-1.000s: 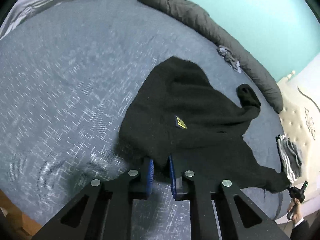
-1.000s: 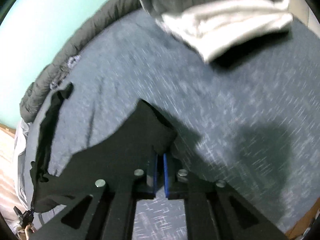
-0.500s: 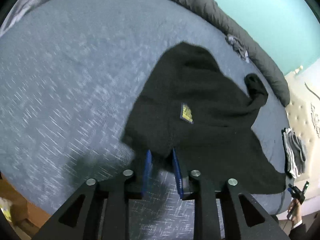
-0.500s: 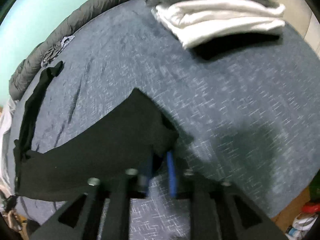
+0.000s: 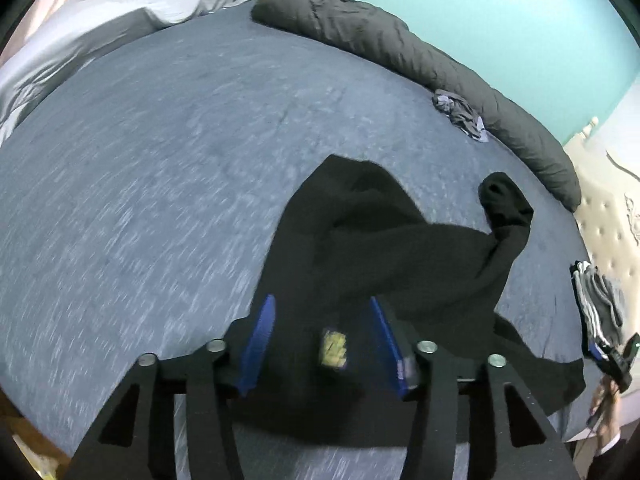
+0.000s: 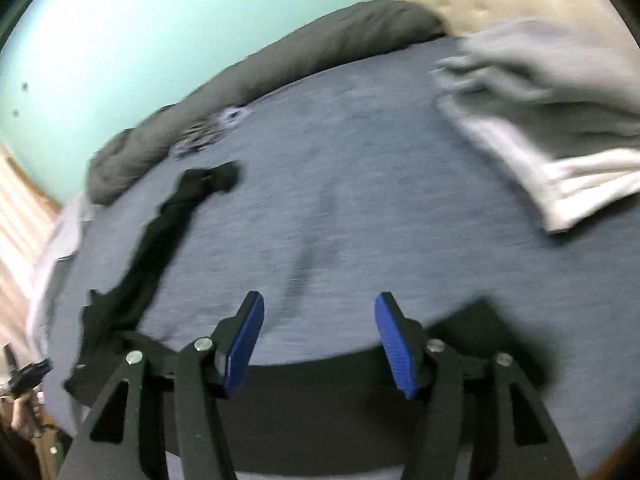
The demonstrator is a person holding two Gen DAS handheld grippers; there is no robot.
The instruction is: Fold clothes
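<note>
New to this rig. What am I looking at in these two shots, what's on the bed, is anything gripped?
No robot here: a person holds a pair of hand-held tongs in each hand, and a fisheye camera on each looks forward along its two blue-padded fingers. One picture is from the left tongs, the other from the right tongs.

On the blue bed lies a black sweater with a small yellow label, one sleeve stretched out. A rolled dark duvet lies along the far edge, and a stack of folded clothes sits to the right.

Both tongs are open above the sweater; nothing is gripped.
</note>
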